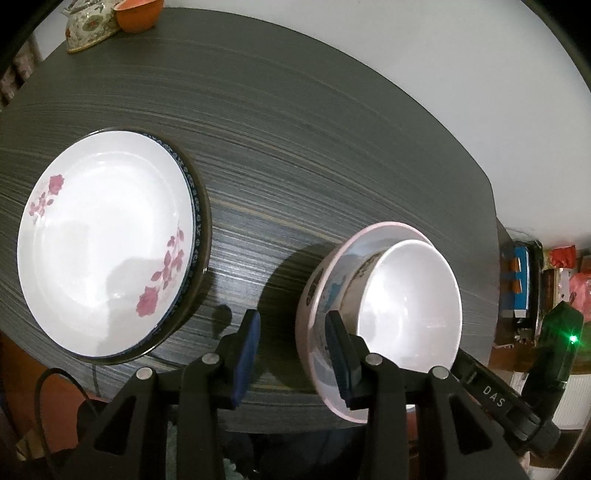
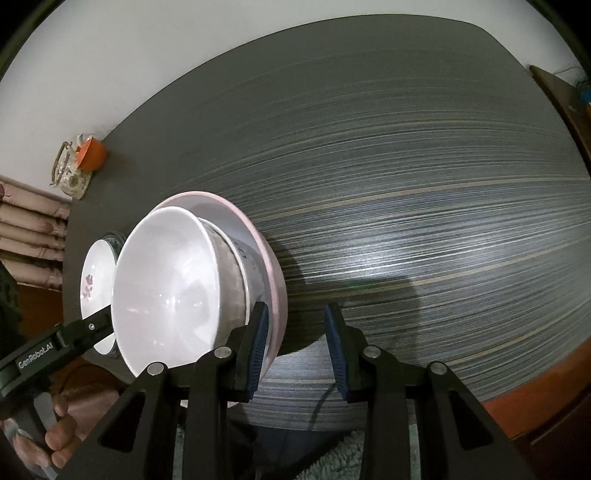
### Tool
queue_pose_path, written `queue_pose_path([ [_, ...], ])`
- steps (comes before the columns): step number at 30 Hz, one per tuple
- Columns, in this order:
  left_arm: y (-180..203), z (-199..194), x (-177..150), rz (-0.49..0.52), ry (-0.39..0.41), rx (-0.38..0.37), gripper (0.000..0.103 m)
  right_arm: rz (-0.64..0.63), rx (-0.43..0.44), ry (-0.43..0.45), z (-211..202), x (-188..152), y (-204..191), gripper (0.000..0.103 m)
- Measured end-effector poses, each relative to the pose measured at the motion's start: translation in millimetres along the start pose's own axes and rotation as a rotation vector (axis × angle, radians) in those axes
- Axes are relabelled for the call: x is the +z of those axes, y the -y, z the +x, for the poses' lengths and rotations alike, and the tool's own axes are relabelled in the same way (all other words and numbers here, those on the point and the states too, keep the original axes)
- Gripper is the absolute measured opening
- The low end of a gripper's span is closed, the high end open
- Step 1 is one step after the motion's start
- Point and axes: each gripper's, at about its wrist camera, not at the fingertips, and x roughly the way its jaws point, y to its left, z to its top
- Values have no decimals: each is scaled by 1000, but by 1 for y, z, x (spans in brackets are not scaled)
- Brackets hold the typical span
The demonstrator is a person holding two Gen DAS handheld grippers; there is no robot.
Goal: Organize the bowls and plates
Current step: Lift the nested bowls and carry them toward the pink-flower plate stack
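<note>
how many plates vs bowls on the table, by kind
plates: 2, a floral plate stacked on a blue-rimmed plate
bowls: 3, a white bowl nested in a pink-rimmed bowl, plus an orange bowl
teapot: 1
total: 6

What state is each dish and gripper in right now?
White bowl: upright, nested inside the pink bowl, empty.
Pink bowl: upright on the table, holding the white bowl.
Flowered plate: stacked on a blue-rimmed plate, empty.
Orange bowl: far corner, against the teapot.
Left gripper: open, empty.
Right gripper: open, empty.
</note>
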Motion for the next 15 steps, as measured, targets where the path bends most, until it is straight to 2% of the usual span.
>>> queue_pose_path([
  [15,-4,20,6,7,-41,5,37,8,-14,-6,10,5,3,30],
])
